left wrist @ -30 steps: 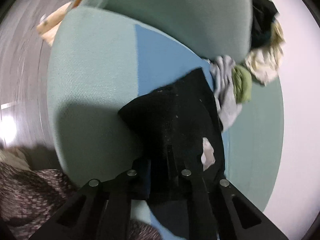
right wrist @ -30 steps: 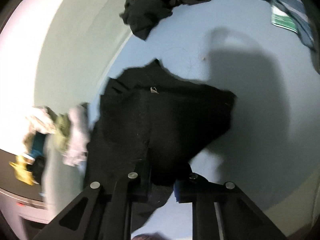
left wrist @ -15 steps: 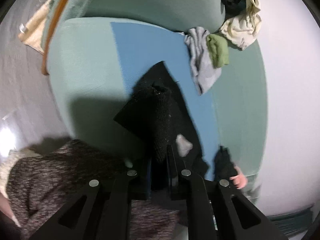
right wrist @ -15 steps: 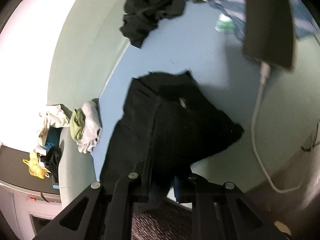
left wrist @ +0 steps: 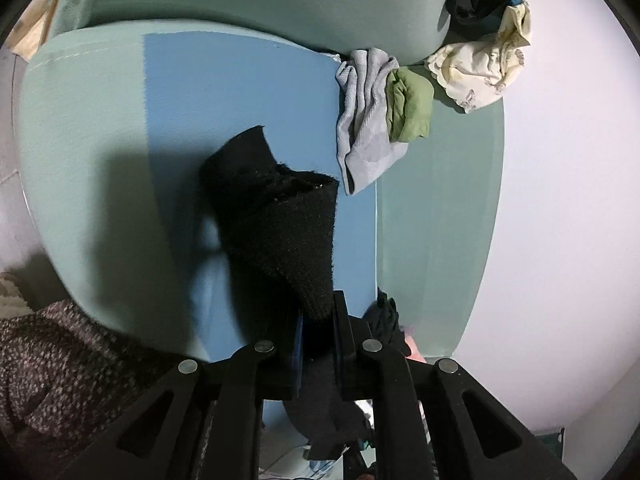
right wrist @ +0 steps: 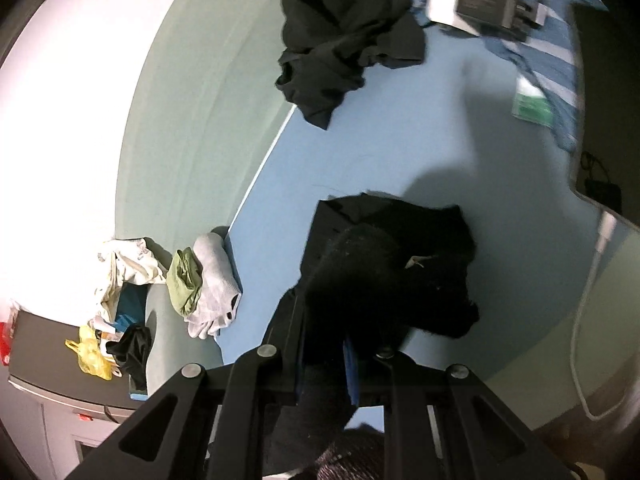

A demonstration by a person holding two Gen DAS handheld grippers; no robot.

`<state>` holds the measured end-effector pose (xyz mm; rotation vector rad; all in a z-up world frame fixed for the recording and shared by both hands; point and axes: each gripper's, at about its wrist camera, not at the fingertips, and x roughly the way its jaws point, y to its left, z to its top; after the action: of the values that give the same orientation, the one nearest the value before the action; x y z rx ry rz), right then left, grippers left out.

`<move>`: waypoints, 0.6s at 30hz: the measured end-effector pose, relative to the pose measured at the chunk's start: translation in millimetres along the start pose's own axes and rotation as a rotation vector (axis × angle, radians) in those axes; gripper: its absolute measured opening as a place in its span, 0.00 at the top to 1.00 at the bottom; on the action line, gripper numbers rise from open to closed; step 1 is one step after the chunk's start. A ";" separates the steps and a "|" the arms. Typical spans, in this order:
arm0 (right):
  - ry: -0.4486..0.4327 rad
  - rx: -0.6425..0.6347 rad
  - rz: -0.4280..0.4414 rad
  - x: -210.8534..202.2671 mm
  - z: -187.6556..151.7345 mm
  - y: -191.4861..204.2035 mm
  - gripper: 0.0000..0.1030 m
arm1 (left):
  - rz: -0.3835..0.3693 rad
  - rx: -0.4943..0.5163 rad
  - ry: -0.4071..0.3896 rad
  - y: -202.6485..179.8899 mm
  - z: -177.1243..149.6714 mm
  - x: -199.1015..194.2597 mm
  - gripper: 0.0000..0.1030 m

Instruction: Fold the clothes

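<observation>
A black fuzzy garment [left wrist: 280,220] hangs over the blue sheet [left wrist: 224,92] of a bed. My left gripper [left wrist: 318,332] is shut on one edge of it, and the cloth rises in a cone from the jaws. In the right wrist view the same black garment [right wrist: 384,272] bunches up in front of my right gripper [right wrist: 324,344], which is shut on another edge. Its far end still touches the sheet [right wrist: 360,152]. A small white label [right wrist: 416,262] shows on the cloth.
A grey cloth [left wrist: 364,120], a green one [left wrist: 412,108] and a cream one [left wrist: 480,68] lie by the headboard. A crumpled black garment [right wrist: 344,36] lies further up the bed. A striped blue cloth [right wrist: 548,72] and a white cable [right wrist: 580,320] are at the right.
Both grippers have risen with the black garment, lifting it off the sheet so it bunches and hangs. The left view has tilted up toward the headboard.
</observation>
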<state>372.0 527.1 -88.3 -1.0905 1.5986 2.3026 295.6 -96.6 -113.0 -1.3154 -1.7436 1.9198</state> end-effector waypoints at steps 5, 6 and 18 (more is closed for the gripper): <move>0.011 -0.059 -0.071 39.4 27.0 31.9 0.84 | 0.045 -0.088 0.016 2.6 35.9 38.2 0.89; 0.015 -0.060 -0.085 49.6 33.3 36.6 0.84 | 0.057 -0.096 0.017 3.1 41.6 46.3 0.89; -0.031 -0.076 -0.083 158.0 88.2 49.7 0.31 | 0.051 -0.001 -0.230 -0.6 77.8 100.9 0.54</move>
<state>190.1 537.1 -133.4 -1.1103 1.4372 2.3319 181.3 -79.7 -166.7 -1.1904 -1.8290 2.1743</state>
